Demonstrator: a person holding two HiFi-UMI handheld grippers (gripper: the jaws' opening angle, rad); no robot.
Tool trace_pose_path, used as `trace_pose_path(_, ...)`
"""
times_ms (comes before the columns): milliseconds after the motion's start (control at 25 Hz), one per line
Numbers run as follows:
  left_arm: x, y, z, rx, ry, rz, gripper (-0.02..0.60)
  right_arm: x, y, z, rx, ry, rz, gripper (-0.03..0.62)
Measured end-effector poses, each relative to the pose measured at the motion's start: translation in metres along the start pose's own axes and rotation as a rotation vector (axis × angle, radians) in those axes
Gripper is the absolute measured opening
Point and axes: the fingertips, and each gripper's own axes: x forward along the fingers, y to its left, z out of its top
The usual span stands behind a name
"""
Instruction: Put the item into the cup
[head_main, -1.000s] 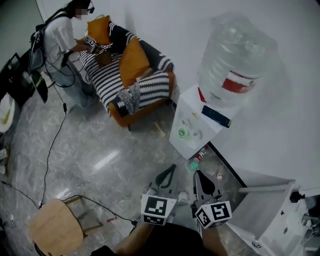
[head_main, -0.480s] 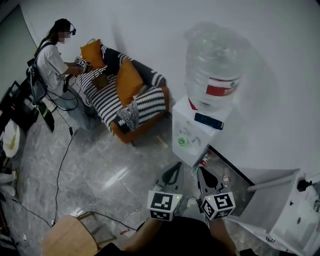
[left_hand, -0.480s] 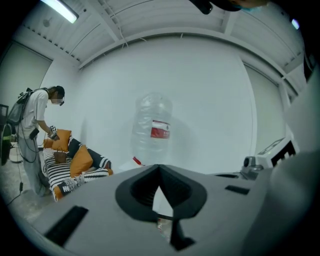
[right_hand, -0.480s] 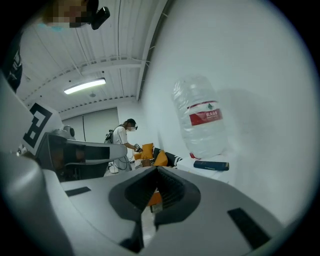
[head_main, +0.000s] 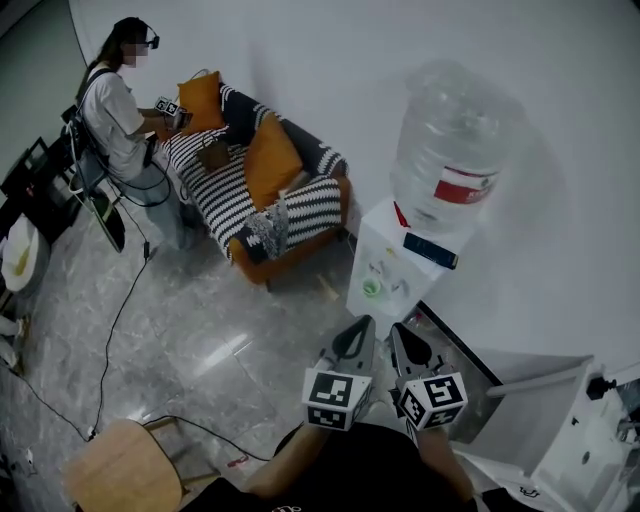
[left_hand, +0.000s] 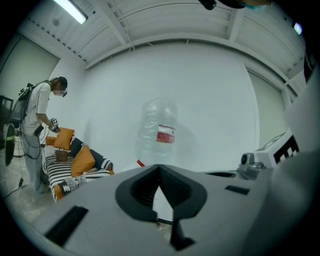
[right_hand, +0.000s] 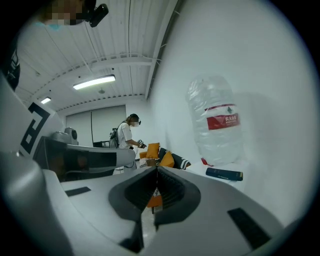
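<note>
Both tongs sit low and near, side by side, pointing toward the far wall. On the left gripper (head_main: 360, 328) the jaws are together with nothing between them; the right gripper (head_main: 398, 332) is the same. Just beyond the tips stands a white water dispenser (head_main: 385, 250) with a clear bottle (head_main: 448, 150) on top. A small green round thing (head_main: 371, 288) on its front ledge is possibly the cup, too small to confirm. The item cannot be made out. A striped sofa (head_main: 250, 190) stands far left.

Grey marbled floor (head_main: 200, 330) down there, carrying a striped sofa (head_main: 225, 190), a round wooden stool (head_main: 110, 465), a black cable (head_main: 110, 325) trailing across, and a white water dispenser (head_main: 385, 240). On the dispenser: big clear bottle (head_main: 450, 150), dark book (head_main: 430, 250), green cup (head_main: 372, 288) on its front ledge.
</note>
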Motion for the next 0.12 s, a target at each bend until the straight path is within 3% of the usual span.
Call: trace_pose_path(120, -0.0011, -0.0015, 0.0012, 0.015, 0.005, -0.021, 0.014, 0.0016, 0.0048, 0.0005, -0.008, 0.005, -0.001, 0.011)
